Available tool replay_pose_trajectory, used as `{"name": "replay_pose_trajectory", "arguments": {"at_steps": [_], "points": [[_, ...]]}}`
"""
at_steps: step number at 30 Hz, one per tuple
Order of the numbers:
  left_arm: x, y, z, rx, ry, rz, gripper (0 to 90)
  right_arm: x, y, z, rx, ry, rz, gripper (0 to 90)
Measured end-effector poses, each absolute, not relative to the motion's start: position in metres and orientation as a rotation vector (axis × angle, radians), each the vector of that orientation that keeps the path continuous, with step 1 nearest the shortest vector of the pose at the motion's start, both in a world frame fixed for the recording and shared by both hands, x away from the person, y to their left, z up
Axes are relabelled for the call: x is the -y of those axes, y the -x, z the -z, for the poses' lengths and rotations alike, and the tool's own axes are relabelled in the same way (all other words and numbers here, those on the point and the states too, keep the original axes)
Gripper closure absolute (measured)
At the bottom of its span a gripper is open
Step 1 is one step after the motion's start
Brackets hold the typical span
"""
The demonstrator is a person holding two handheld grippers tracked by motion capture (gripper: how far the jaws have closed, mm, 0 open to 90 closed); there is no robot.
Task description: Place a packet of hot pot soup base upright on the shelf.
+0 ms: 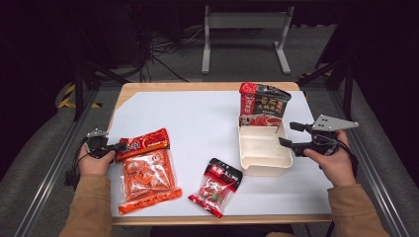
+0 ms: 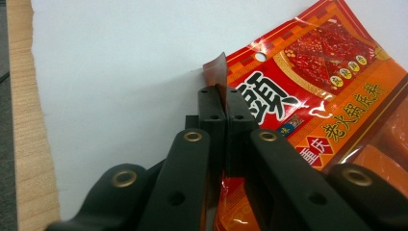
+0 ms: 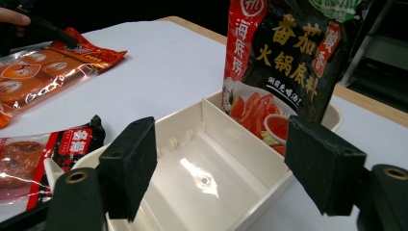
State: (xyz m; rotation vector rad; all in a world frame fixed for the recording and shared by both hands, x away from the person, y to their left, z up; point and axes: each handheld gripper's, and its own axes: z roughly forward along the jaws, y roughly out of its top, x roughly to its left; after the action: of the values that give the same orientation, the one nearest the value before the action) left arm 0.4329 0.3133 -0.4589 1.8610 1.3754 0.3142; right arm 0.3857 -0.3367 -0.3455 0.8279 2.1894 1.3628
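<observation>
A red-orange hotpot packet (image 1: 146,140) (image 2: 308,82) lies at the left of the white sheet, partly over an orange packet (image 1: 148,180). My left gripper (image 1: 117,146) (image 2: 223,94) is shut on the red-orange packet's near corner, and the foil edge sticks up between the pads. A cream divided tray (image 1: 249,165) (image 3: 192,163) sits at the right. A black and red packet (image 1: 263,104) (image 3: 284,53) stands upright in its far compartment. My right gripper (image 1: 286,134) (image 3: 231,168) is open at the tray's right rim, with nothing pressed between its pads.
A small red and black packet (image 1: 216,186) (image 3: 43,154) lies near the table's front edge, left of the tray. The white sheet (image 1: 197,118) covers a wooden table. Metal frame rails run along both sides, and a grey stand (image 1: 244,29) is on the floor behind.
</observation>
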Motion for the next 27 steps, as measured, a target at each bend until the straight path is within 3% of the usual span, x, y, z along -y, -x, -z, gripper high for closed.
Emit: {"name": "replay_pose_trajectory", "arguments": {"at_steps": [17,27], "points": [[-0.314,-0.418,0.423,-1.28,-1.719,-0.372,90.0,0.325,-0.377,0.331,-2.23,-0.808,-1.376,45.6],[-0.31,-0.409,0.402,-1.209,-1.661,-0.386,90.0,0.311,-0.377,0.323,-2.272,-0.778,-1.409,48.5]]}}
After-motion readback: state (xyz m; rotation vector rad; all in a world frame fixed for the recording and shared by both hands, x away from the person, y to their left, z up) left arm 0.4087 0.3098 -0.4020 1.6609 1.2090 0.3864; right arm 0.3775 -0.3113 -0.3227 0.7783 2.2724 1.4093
